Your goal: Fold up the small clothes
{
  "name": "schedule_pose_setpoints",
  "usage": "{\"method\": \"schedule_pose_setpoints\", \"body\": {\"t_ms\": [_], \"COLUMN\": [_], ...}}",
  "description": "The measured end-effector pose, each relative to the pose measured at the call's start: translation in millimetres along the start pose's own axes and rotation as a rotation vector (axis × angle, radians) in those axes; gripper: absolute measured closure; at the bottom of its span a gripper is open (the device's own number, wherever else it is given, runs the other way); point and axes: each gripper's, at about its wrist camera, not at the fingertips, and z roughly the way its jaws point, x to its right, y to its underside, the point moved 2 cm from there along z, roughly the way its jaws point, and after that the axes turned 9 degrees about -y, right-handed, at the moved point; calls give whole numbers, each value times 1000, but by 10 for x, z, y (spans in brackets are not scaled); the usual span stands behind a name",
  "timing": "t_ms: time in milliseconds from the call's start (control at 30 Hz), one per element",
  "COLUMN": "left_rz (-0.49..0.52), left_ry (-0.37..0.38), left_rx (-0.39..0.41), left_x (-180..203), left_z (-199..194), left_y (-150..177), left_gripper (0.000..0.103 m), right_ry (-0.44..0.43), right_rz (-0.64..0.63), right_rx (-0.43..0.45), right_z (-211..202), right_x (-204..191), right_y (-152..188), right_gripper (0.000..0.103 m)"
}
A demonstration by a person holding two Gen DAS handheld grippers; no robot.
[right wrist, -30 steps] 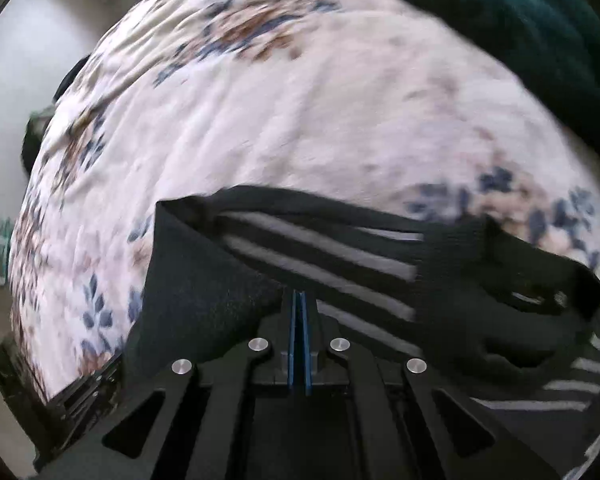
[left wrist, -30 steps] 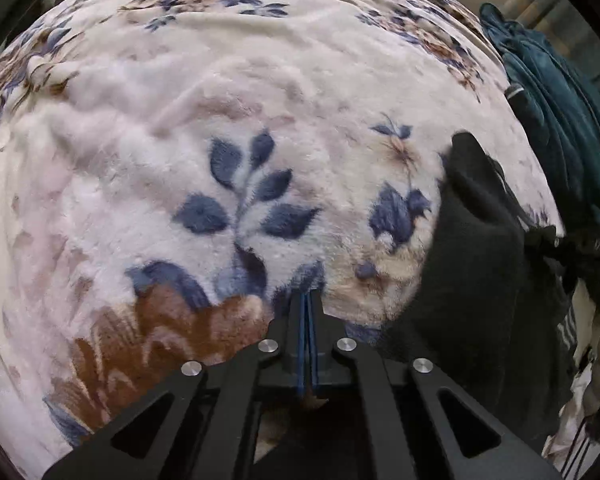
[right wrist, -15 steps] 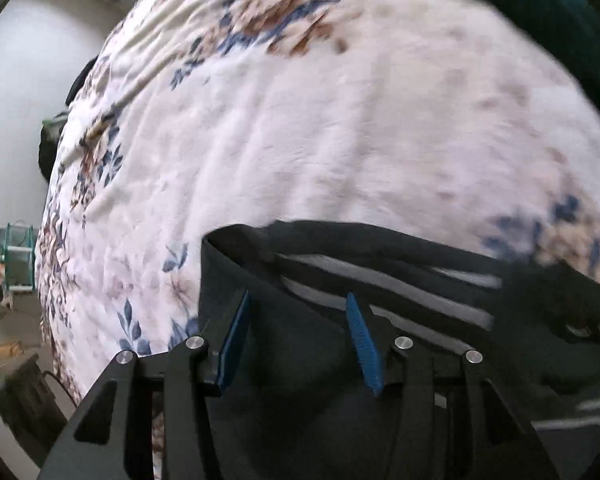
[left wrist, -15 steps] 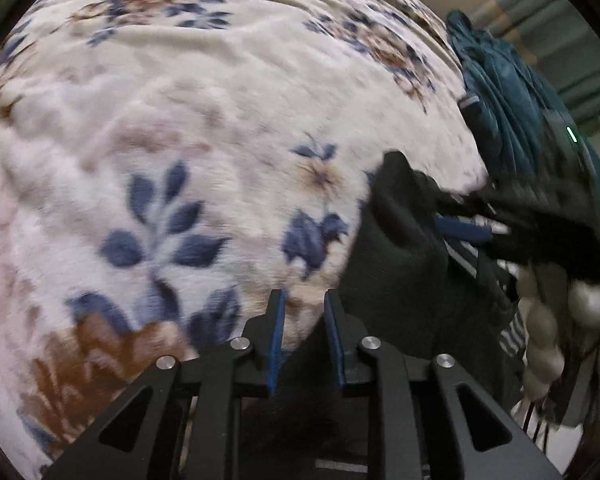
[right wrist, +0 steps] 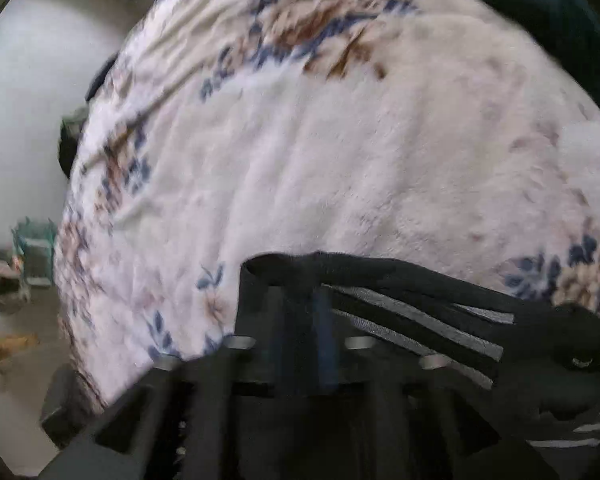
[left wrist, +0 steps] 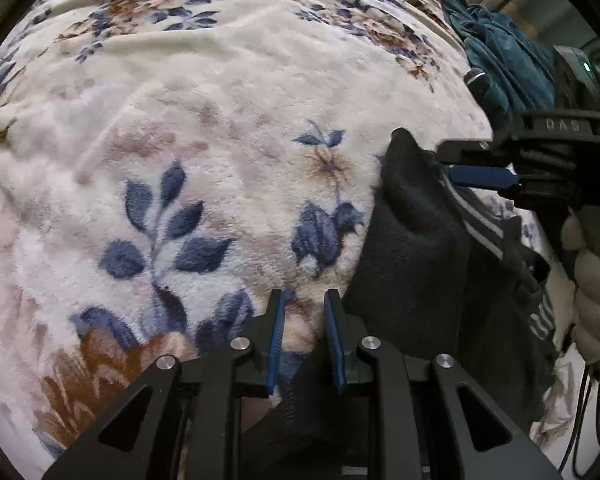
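Black sock on floral blanket

Embossed letters "DAS" on the right claw body.

We see a bed under a cream floral blanket. On it lie black striped socks and, further back, a teal garment.

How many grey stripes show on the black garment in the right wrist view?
3 on the black knit garment, running diagonally right of the right claw; folds may hide more.
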Motion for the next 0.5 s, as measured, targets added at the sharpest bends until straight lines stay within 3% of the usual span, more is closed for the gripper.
{"method": "schedule_pose_setpoints", "body": {"t_ms": [67,100,133,167,367,433,500], "left_rz": [4,6,10,15,15,12,15], "left_ry": [-7,-10,-13,-16,-16,-13,-12], "left_rx": [-7,-7,-8,-7,-1,0,-2], "left_x": [11,10,18,29,29,22,19], "left_z": [41,53,63,68,88,100,96], "left_y": [-5,-1,-4,-5,5,8,6], "left_gripper": [85,85,85,85,85,85,85], "right_ry": [47,64,97,92,119,148,113], "right_rz": [-16,-22,-39,-42,1,7,32], "right_rx": [-75,-70,-53,-37,127,128,69], "right_z": [192,215,208,180,-133,-111,-41], "right_x": [-14,-12,-23,-30,-1,22,63], "right_y": [31,57,73,82,104,76,61], "right_gripper": [61,68,80,101,101,101,100]}}
